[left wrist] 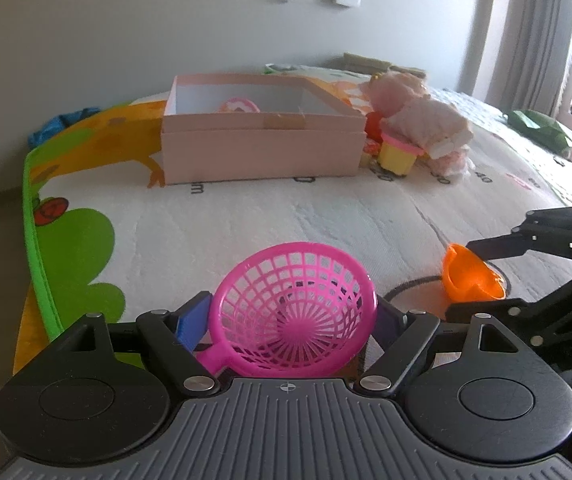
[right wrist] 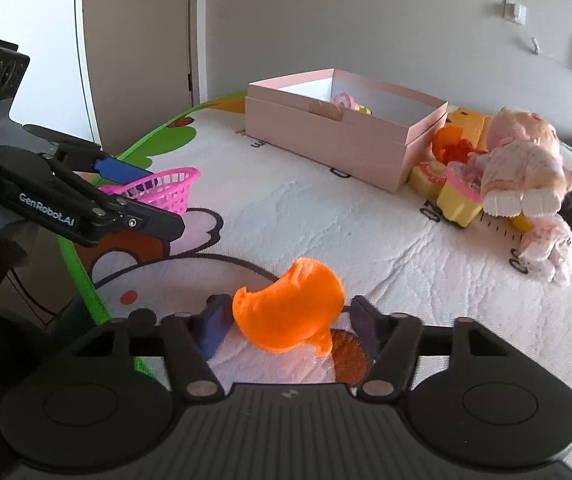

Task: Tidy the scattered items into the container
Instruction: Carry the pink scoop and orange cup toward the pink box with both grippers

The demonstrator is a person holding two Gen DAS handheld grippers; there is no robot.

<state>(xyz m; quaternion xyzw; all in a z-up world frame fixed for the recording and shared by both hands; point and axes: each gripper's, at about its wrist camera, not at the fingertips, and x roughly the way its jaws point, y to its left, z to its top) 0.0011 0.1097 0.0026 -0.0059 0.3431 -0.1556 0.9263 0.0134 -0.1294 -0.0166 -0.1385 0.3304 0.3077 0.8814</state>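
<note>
The left gripper (left wrist: 292, 320) is clamped across the bowl of a pink mesh strainer (left wrist: 294, 308), one blue pad on each side of the rim, handle trailing back toward the wrist. The right gripper (right wrist: 286, 320) straddles an orange toy cup (right wrist: 292, 314) lying tipped on the play mat (right wrist: 326, 216); its left pad looks to be at the cup's side, while a gap shows on the right, so I judge the jaws not yet pressing and the cup loose on the mat.

The pink box (left wrist: 261, 148) is the landmark. Both grippers are on the near side of it, well apart from its front wall. Beside its right end sit a yellow toy pot (left wrist: 398, 156) and a plush doll (left wrist: 418, 120), and something pink already lies inside.

To do this step well, I would centre the cup between the right pads, squeeze across its widest part, then lift clear of the mat before carrying both pieces over the box's near wall and letting go above the open floor inside
</note>
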